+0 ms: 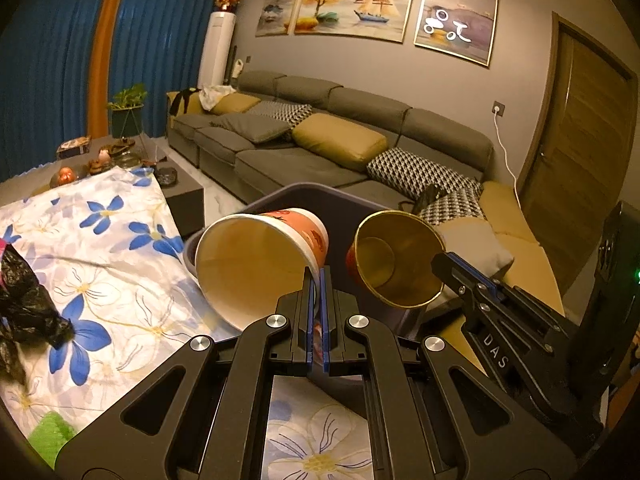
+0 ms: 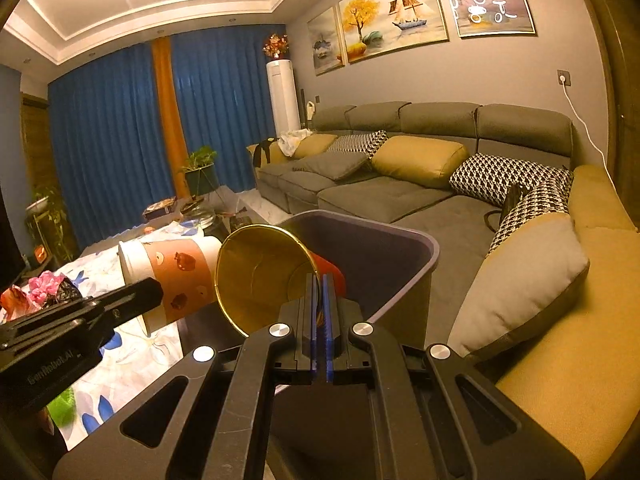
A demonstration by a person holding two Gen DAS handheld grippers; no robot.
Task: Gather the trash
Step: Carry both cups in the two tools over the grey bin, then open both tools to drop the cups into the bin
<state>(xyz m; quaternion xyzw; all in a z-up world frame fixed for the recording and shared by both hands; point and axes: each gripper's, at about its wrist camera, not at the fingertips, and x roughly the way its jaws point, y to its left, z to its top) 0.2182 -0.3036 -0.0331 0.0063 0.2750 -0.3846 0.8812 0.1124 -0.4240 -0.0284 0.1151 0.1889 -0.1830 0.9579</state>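
Observation:
My left gripper (image 1: 319,276) is shut on the rim of a white paper cup (image 1: 256,264) with an orange printed band; the cup lies on its side, mouth toward the camera, over the near edge of a dark grey trash bin (image 1: 320,196). My right gripper (image 2: 319,280) is shut on the rim of a red cup with a gold inside (image 2: 260,276), also tilted on its side above the trash bin (image 2: 400,240). The left wrist view shows the red cup (image 1: 396,260) and right gripper (image 1: 440,258) just right of the paper cup. In the right wrist view the paper cup (image 2: 172,276) hangs at left.
A floral cloth (image 1: 104,248) covers the table left of the bin, with a black plastic bag (image 1: 24,304), a green scrap (image 1: 48,436) and pink crumpled trash (image 2: 44,284) on it. A grey and mustard sofa (image 2: 400,192) with cushions stands behind and right of the bin.

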